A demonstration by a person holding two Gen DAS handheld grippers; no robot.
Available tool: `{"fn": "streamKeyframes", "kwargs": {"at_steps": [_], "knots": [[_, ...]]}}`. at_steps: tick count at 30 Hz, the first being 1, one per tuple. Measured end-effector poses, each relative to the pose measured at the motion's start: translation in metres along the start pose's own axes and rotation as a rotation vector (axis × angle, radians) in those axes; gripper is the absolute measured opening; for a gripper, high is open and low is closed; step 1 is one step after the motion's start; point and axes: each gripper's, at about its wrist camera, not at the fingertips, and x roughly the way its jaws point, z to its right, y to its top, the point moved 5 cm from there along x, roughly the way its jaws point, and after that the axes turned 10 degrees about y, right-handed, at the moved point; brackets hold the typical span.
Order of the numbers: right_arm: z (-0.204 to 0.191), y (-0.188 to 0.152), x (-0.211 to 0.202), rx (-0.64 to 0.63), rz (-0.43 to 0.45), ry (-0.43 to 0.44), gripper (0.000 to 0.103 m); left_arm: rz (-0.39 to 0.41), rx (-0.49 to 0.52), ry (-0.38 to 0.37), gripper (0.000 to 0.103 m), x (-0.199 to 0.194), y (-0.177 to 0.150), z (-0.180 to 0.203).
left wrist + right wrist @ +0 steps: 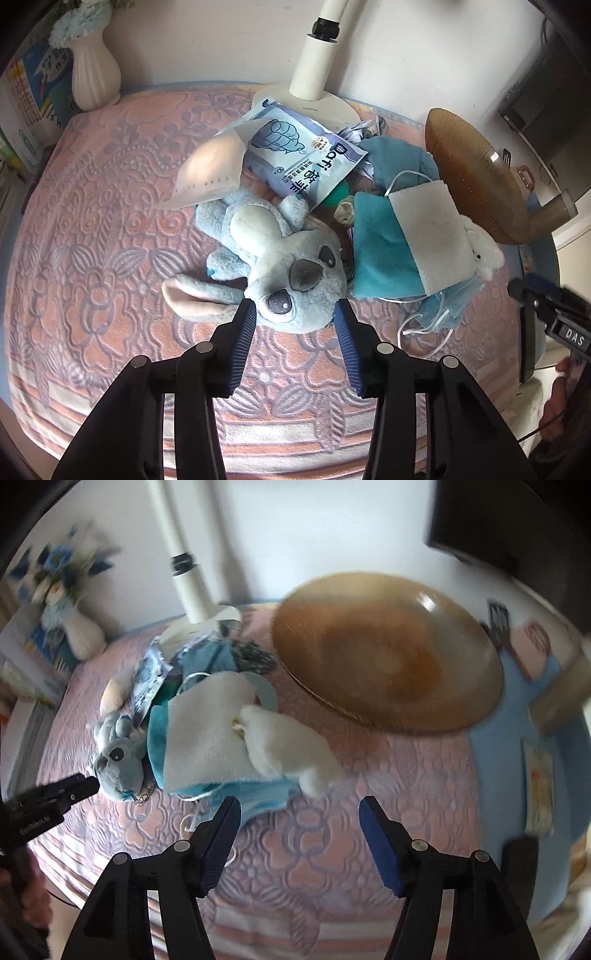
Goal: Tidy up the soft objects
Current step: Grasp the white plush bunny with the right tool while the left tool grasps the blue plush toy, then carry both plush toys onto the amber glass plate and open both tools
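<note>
A heap of soft things lies on the pink patterned cloth (92,258). A blue plush toy (288,258) lies on its back with its head toward me. My left gripper (294,308) stands open, and its tips flank the lower edge of the head. Right of the plush lie a teal cloth (380,254), a white cloth (432,236), a small white plush (484,254) and blue face masks (447,310). My right gripper (299,805) is open over bare cloth, just in front of the masks (266,794) and the white plush (288,746), with nothing between its fingers.
A wipes packet (303,155) and a clear packet (214,166) lie behind the blue plush. An amber glass plate (388,657) sits at the right. A lamp base (314,99) stands at the wall, a white vase (94,74) and books (29,103) at the left.
</note>
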Motion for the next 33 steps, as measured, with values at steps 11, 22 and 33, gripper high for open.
{"fn": "streamKeyframes", "kwargs": {"at_steps": [11, 22, 33], "knots": [[-0.001, 0.027, 0.059, -0.133, -0.082, -0.009, 0.038, -0.01, -0.04, 0.025, 0.042, 0.004, 0.001, 0.001], [0.024, 0.0, -0.006, -0.062, -0.008, -0.034, 0.029, 0.007, -0.151, 0.017, 0.068, 0.009, 0.004, -0.014], [0.003, -0.011, -0.006, 0.006, -0.029, 0.093, 0.029, -0.039, -0.067, 0.08, 0.065, 0.049, 0.023, 0.013]]}}
